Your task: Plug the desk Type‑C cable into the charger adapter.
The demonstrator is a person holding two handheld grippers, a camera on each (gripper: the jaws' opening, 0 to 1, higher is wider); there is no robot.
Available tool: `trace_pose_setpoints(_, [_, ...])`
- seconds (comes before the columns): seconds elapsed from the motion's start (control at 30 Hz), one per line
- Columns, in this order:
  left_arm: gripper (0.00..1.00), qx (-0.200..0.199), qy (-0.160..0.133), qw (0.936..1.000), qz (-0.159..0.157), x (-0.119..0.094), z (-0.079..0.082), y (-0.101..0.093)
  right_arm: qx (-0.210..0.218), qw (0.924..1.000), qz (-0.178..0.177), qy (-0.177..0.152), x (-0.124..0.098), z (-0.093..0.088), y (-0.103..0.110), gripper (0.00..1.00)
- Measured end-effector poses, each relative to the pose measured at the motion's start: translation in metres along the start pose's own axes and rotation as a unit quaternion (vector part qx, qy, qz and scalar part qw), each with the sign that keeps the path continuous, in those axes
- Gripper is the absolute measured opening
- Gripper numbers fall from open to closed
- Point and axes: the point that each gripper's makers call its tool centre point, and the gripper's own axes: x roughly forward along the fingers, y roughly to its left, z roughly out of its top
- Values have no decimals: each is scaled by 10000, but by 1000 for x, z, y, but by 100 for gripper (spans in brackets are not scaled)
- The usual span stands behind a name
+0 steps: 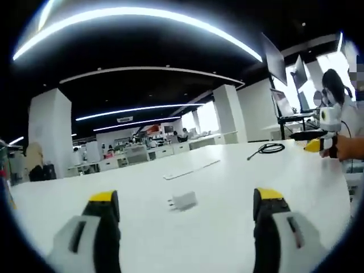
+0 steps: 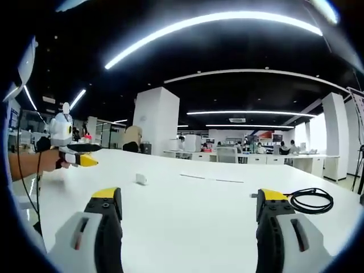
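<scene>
Approach stage, by the look of it: nothing grasped yet. Left gripper [image 1: 185,213] low over white table [image 1: 239,227], jaws spread wide and bare, charger adapter [image 1: 183,201] lying on its side just ahead between them, prongs pointing left in the left gripper view. Right gripper [image 2: 187,213] likewise spread and bare, black Type-C cable [image 2: 310,200] coiled near its right jaw, touching neither jaw. Cable and adapter well apart on the table (same adapter small and distant in the right gripper view [image 2: 141,179]). Next, probably: pinch adapter with left, pick up cable's plug end with right, bring together, align plug with port. No readable brand, label or writing on either item.
</scene>
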Motion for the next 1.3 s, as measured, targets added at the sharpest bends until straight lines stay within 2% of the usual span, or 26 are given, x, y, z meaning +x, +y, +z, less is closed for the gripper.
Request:
trace_pose_setpoints(0.23, [93,54,135,9998,-155,11,-7,6,11,10000,15,19,1,0,3,100])
trace_pose_setpoints(0.57, [90,279,295,9986,-341,27,-9,9,10,10000,64,35,2,1,13,100])
trace_pose_setpoints(0.93, [85,523,453,9964,-486,45,-10,28,28,10000,63,68,2,0,13,100])
trace_pose_setpoints(1.3, [80,797,722,9912,-775,65,-20,29,62,9999,108,83,3,-4,13,100])
